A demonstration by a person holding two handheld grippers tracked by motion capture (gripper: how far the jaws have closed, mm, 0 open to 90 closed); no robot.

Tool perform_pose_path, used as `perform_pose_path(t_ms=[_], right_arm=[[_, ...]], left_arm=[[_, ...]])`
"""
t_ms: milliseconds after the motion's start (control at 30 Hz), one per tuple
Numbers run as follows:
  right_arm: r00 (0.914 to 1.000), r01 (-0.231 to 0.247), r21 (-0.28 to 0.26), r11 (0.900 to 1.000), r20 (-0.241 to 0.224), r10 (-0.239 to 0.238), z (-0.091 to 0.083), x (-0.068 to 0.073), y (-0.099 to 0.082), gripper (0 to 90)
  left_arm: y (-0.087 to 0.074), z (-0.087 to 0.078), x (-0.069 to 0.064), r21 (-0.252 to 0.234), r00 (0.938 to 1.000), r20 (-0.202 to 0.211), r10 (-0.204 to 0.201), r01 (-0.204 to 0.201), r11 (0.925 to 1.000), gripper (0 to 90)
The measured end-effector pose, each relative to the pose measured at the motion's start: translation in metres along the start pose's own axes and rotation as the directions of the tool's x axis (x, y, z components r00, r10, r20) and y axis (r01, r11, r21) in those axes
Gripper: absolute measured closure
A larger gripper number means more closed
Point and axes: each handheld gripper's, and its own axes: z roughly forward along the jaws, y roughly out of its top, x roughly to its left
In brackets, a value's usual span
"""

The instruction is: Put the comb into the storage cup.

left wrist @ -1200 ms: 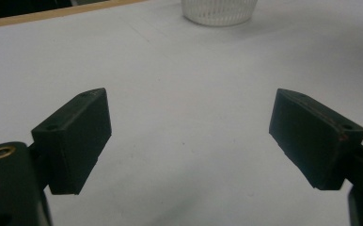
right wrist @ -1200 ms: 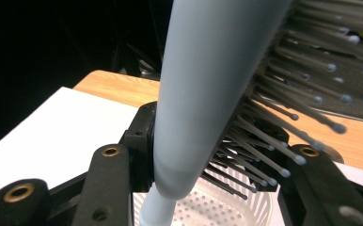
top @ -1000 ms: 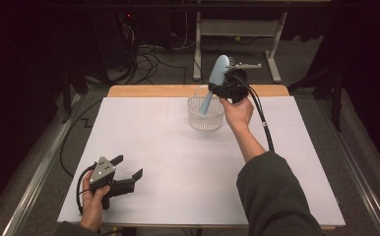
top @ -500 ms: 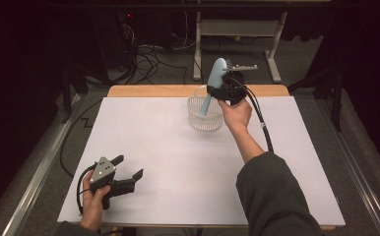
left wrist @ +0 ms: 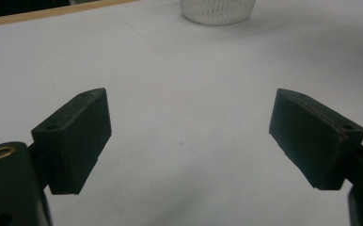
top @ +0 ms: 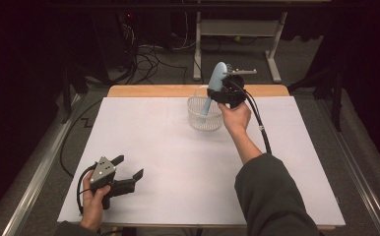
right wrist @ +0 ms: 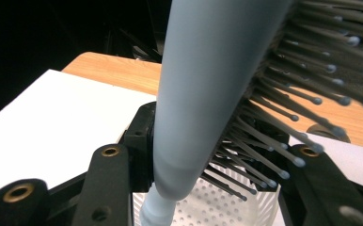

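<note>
At the far edge of the table, your right gripper [top: 226, 91] is clamped on a pale blue hairbrush [top: 216, 79], handle end down inside the white perforated basket [top: 198, 119] and bristled head rising above the rim. In the right gripper view the 2 jaws squeeze the brush [right wrist: 203, 94] at the base of its head, bristles splayed against 1 jaw. That grip looks the weak point: bristles give, so the brush could twist or slip as you lower it. The basket [right wrist: 217, 207] seems light; a sideways push from the handle could tip or slide it. Your left gripper [top: 129, 171] rests near the front edge, well apart, jaws spread wide and holding nothing.
</note>
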Motion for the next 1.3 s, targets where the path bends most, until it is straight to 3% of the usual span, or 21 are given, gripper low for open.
perform_pose_path(t_ms=[800, 1300], right_arm=[[0.9997, 0.010, 0.026, 0.9996, 0.023, -0.011, 0.011, 0.006, -0.010, 53.1], [0.9992, -0.029, 0.028, 0.9992, 0.028, 0.028, 0.013, -0.006, -0.022, 52.6]], left_arm=[[0.000, 0.000, 0.000, -0.002, 1.0000, 0.002, -0.002, 0.002, 1.0000, 14.4], [0.000, 0.000, 0.000, 0.001, 1.0000, 0.001, -0.002, 0.002, 1.0000, 14.4]])
